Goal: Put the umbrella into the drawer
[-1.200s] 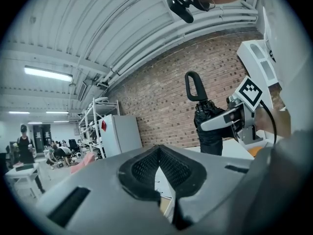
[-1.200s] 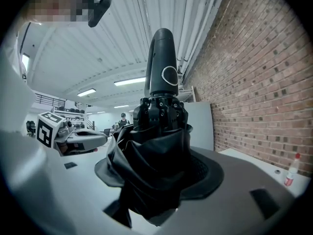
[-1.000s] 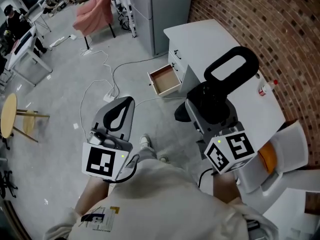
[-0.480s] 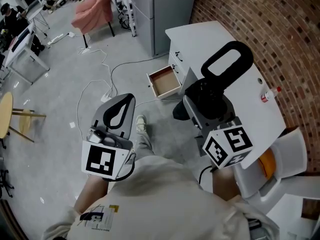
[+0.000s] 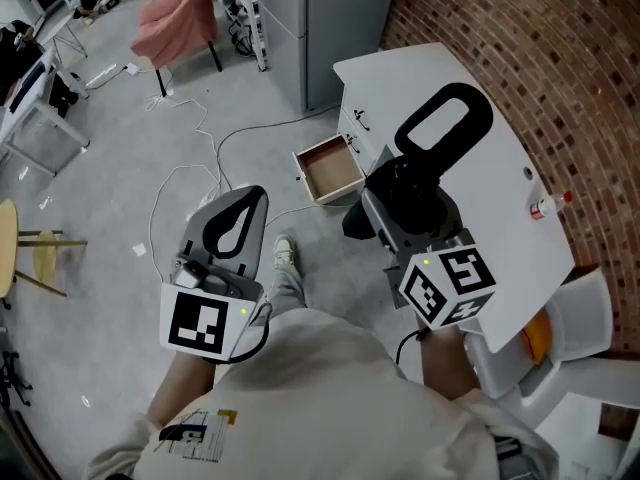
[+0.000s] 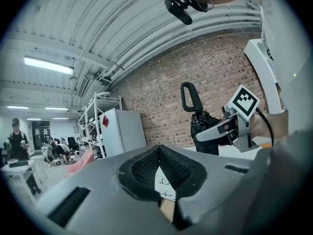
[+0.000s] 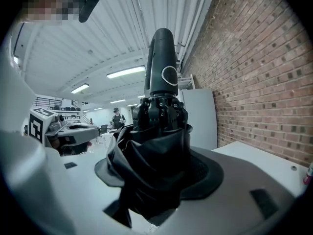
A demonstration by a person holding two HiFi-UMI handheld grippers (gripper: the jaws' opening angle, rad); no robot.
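Beside the white worktop (image 5: pixel 430 78), both tools have drawn nearer the open drawer (image 5: pixel 332 168) — bare inside, nothing stowed yet — the right tool (image 5: pixel 400 223) clamped on the folded black umbrella (image 5: pixel 440 128), handle forward, the left tool (image 6: pixel 157 153) closed on nothing; the drop-in looks near.

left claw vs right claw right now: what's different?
Load: the right claw is clamped on a black folded umbrella; the left claw holds nothing.
Jaws: the right claw's are spread by the umbrella's bundle; the left claw's tips meet.
Place: in the head view the right claw is beside the white desk, the left claw out over the grey floor.
Shared: each carries a marker cube.
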